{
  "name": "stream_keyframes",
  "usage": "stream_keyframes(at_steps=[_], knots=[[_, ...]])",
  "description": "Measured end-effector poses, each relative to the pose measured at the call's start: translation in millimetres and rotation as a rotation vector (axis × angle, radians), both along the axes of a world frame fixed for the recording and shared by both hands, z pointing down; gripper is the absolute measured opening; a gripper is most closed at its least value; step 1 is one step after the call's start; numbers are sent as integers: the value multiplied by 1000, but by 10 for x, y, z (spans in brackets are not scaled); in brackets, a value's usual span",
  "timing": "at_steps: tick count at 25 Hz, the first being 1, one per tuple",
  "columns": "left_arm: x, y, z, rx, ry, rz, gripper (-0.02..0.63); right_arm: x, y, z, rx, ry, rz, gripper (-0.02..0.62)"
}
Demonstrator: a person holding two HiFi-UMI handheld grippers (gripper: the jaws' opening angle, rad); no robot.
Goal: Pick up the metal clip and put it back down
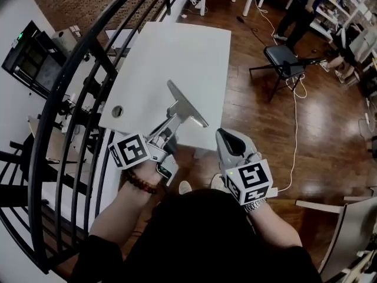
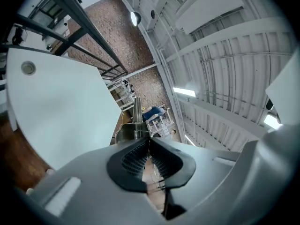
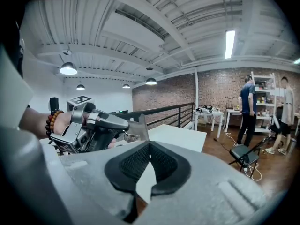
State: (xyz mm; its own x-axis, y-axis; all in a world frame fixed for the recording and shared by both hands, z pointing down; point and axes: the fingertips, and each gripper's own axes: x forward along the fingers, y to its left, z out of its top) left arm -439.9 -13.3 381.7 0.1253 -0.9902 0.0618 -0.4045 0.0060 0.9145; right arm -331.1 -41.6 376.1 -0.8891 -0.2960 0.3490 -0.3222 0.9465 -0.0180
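The metal clip, a grey sprung clamp with a broad flat plate, hangs tilted over the near edge of the white table. My left gripper is shut on its handle end. In the left gripper view the clip sticks out edge-on past the closed tips of the gripper. My right gripper is shut and empty, just right of the clip off the table's near corner. The right gripper view shows its meeting jaw tips, the left gripper and the clip.
A black curved railing runs along the table's left side. A round cable grommet sits near the table's left corner. On the wooden floor to the right are a black chair, a white cable and a standing person.
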Motion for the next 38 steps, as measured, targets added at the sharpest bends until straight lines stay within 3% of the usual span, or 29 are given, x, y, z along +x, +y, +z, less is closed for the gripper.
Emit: stream_keyframes(at_steps=[10, 13, 17, 22, 27, 29, 38], knots=[[860, -454, 57, 2, -6, 212, 38, 896, -243, 57, 2, -21, 216, -8], [1284, -642, 19, 9, -15, 268, 38, 1334, -345, 42, 5, -31, 278, -8], [2128, -949, -14, 5, -30, 363, 38, 2173, -570, 31, 3, -52, 380, -8], [2590, -1090, 60, -15, -58, 444, 38, 2654, -618, -12, 6, -70, 464, -8], [4016, -1385, 148, -29, -97, 543, 38, 4014, -855, 155, -10, -109, 553, -8], [4422, -1452, 124, -27, -106, 579, 38, 4371, -900, 177, -10, -117, 581, -8], [4719, -1422, 95, -32, -90, 763, 38, 4641, -688, 126, -12, -111, 779, -8]])
